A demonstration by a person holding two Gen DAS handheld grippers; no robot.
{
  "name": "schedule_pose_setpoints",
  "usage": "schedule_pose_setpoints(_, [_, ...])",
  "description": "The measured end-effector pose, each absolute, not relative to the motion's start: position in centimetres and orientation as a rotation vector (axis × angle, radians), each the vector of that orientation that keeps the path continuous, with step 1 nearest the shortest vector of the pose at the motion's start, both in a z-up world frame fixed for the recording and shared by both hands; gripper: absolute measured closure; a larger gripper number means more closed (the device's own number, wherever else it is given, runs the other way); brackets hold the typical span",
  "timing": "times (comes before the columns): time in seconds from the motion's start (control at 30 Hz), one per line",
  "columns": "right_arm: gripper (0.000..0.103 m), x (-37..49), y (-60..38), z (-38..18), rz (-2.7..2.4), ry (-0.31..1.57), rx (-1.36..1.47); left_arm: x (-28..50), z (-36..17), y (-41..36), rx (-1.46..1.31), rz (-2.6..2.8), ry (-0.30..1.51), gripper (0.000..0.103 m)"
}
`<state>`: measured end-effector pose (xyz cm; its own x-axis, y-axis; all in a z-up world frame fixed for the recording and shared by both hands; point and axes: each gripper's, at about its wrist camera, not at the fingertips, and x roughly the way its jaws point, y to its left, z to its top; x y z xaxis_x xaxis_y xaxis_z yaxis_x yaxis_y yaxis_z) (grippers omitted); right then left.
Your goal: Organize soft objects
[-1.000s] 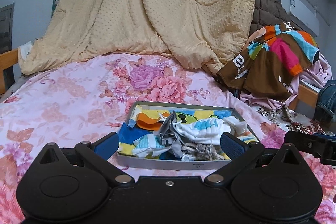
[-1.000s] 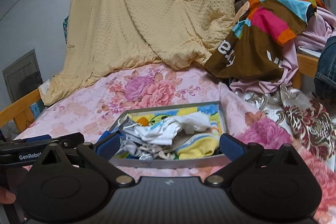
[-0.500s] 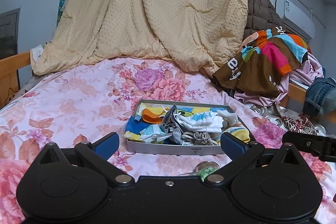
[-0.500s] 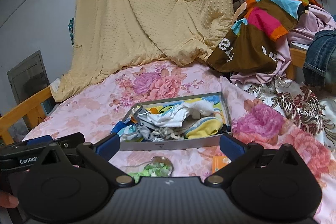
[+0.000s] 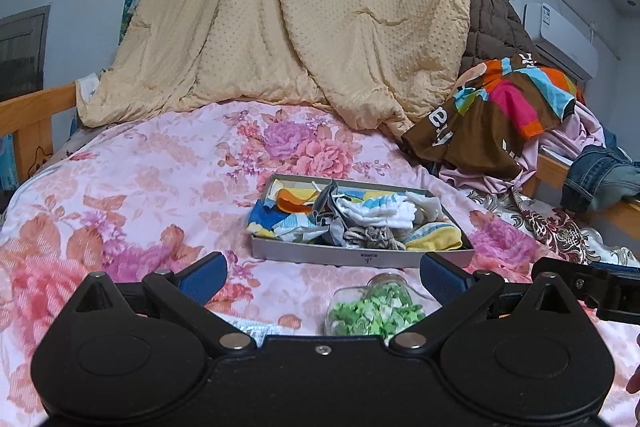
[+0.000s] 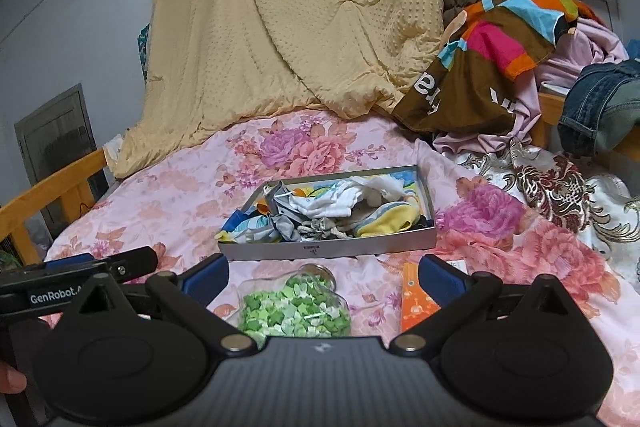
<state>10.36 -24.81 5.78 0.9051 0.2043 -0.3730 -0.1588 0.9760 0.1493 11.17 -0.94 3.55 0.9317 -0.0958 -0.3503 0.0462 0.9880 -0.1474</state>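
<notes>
A tray [image 5: 360, 259] of cloths [image 5: 376, 213] lies mid-bed [image 5: 132, 187]; a jar [image 6: 294, 307] lies before it, a blanket [image 5: 304, 27] hangs behind, and clothes [image 6: 492, 67] pile to its right.

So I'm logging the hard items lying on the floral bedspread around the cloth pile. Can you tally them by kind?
Shallow grey metal tray holding the crumpled cloths: 1
Clear glass jar of green paper stars, lying on its side: 1
Flat orange packet: 1
Total: 3
</notes>
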Motion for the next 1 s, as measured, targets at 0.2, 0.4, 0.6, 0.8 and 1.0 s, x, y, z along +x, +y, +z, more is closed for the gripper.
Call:
schedule_pose_setpoints(0.2, [0.0,9.3,-24.5,5.6,0.176,0.399,0.111,10.0,3.0,-0.1,-0.152,-0.054,0.371,0.001])
schedule_pose_setpoints(0.4, [0.0,8.7,-24.2,5.4,0.166,0.396,0.094,9.3,2.5,0.3,-0.141,-0.036,0.368,0.001])
schedule_pose_setpoints(0.6, [0.0,8.2,-23.8,5.1,0.17,0.399,0.074,8.6,1.8,0.6,-0.143,-0.023,0.378,0.001])
schedule_pose_setpoints(0.8, [0.0,7.7,-23.4,4.9,0.17,0.4,0.058,7.9,1.4,0.9,-0.14,-0.012,0.38,0.001])
schedule_pose_setpoints(1.0, [0.0,7.5,-23.3,4.6,0.165,0.417,0.048,7.1,0.8,0.8,-0.12,-0.014,0.388,0.001])
